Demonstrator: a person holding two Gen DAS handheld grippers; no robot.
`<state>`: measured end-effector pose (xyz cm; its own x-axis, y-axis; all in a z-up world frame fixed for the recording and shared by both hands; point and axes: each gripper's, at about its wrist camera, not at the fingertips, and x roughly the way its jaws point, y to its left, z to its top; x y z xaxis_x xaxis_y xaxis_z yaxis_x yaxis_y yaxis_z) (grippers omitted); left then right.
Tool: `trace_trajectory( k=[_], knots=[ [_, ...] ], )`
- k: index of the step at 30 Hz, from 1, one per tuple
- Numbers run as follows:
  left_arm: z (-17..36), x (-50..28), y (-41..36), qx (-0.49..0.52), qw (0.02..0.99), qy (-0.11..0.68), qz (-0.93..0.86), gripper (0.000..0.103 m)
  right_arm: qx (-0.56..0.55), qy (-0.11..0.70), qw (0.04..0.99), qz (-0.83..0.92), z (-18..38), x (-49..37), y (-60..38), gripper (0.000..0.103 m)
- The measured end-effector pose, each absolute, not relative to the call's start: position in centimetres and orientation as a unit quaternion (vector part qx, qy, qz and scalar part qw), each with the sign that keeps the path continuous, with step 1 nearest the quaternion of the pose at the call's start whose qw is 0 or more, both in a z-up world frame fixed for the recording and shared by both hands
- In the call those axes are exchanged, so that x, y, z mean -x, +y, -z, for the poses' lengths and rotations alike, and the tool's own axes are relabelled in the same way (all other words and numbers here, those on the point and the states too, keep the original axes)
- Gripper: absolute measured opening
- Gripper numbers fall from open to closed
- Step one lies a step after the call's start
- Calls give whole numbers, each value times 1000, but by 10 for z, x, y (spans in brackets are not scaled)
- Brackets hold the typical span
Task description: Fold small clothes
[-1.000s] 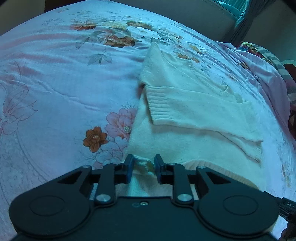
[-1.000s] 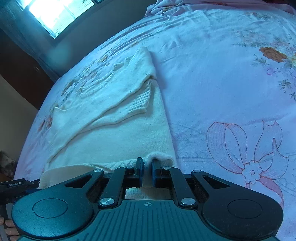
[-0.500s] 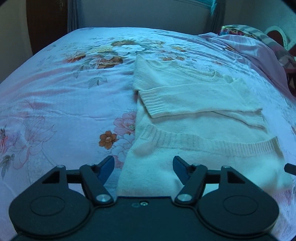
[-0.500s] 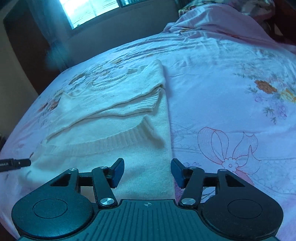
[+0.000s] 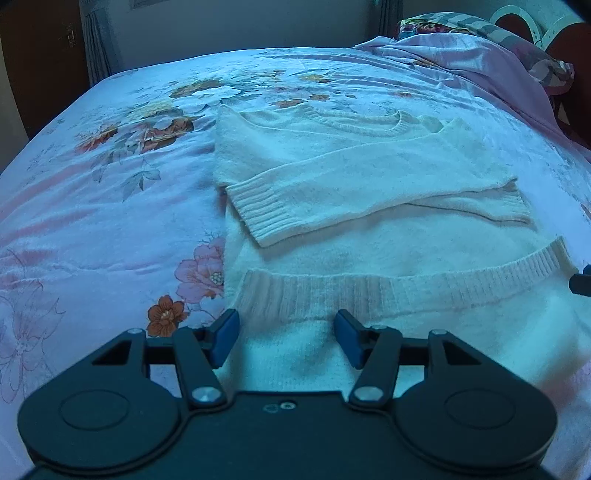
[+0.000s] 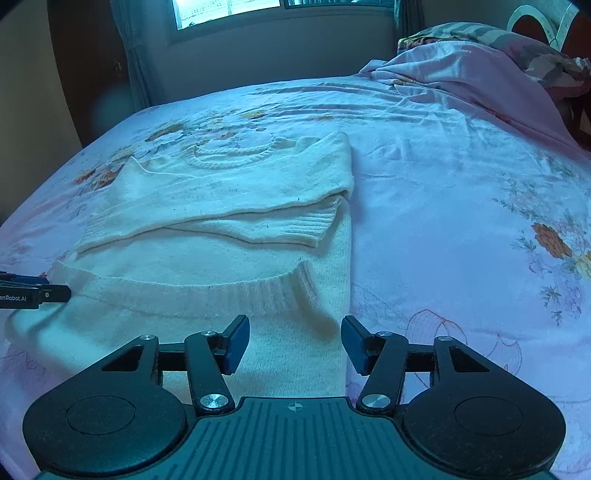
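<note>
A small white knit sweater (image 5: 369, 192) lies flat on the bed, both sleeves folded across its chest and its bottom part folded up, so the ribbed hem (image 5: 369, 295) runs across the middle. It also shows in the right wrist view (image 6: 229, 206). My left gripper (image 5: 286, 341) is open and empty over the near left part of the sweater. My right gripper (image 6: 293, 343) is open and empty over the near right edge. The tip of the right gripper shows at the right edge of the left wrist view (image 5: 580, 284), and the left gripper's tip in the right wrist view (image 6: 33, 293).
The bed is covered with a pale pink floral sheet (image 5: 92, 206). A bunched pink quilt and pillows (image 6: 480, 74) lie at the far right. A window and curtains (image 6: 229, 14) are behind the bed. A dark wooden door (image 5: 44, 62) stands at the far left.
Both grippers were shut on the sweater's hem a second ago. They let go, opened, and drew back and up. The hem now lies folded up across the sweater's body.
</note>
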<state>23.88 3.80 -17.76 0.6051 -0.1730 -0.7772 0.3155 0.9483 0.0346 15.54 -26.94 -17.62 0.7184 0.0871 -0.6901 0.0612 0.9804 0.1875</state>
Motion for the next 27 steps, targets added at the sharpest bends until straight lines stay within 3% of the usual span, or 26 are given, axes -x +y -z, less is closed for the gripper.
trace_trajectory(
  k=[5, 9, 10, 16, 19, 21, 25, 27],
  knots=[
    [180, -237, 44, -88, 890, 415, 163, 56, -89, 381, 920, -13, 182, -169, -273, 56],
    [182, -239, 51, -84, 888, 417, 173, 73, -81, 378, 922, -22, 185, -174, -275, 56],
    [182, -239, 51, -86, 890, 414, 173, 73, -80, 378, 922, -22, 186, -175, -276, 56],
    [183, -248, 55, -69, 886, 414, 197, 54, -75, 375, 923, -45, 187, -180, -277, 55],
    [181, -251, 54, -63, 880, 419, 216, 38, -70, 378, 921, -59, 188, -184, -278, 55],
    [181, -251, 52, -60, 875, 422, 229, 24, -79, 386, 917, -65, 190, -188, -282, 33],
    [183, -250, 52, -63, 876, 420, 230, 24, -91, 398, 910, -72, 194, -195, -290, 32],
    [185, -251, 51, -71, 877, 420, 221, 35, -85, 405, 907, -77, 194, -199, -290, 32]
  ],
)
